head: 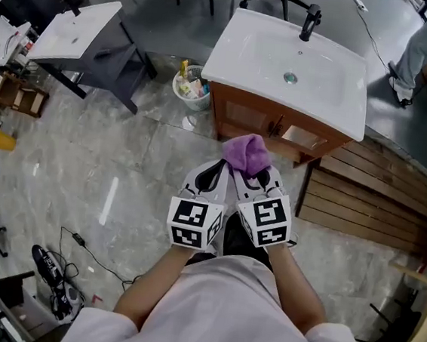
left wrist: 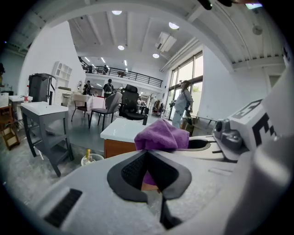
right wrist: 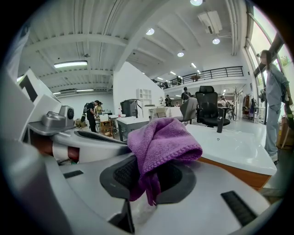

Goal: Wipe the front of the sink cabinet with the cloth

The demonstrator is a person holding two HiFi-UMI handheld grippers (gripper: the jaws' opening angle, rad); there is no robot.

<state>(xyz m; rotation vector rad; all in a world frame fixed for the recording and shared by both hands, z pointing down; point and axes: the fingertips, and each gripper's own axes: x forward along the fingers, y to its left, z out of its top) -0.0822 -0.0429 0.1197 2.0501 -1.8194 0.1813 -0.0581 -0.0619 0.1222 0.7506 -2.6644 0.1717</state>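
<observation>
While both grippers are pinching it, the cloth (head: 247,153) is hanging in the air before the sink cabinet (head: 243,115).

The left gripper (head: 219,168) and right gripper (head: 253,177) are sitting side by side, each with its jaws closed on the cloth, whose fabric is showing above the tips and in the gap behind the pads. The cloth is bunching into a rounded, folded lump of nubbly purple terry. Its long axis is running forward from the gripper tips, its folded end pointing at the cabinet's wooden front, a short tail dangling between the right gripper's pads. It is hovering just short of the white worktop's (head: 233,58) front edge, nearer the front left corner, apart from the cabinet.
</observation>
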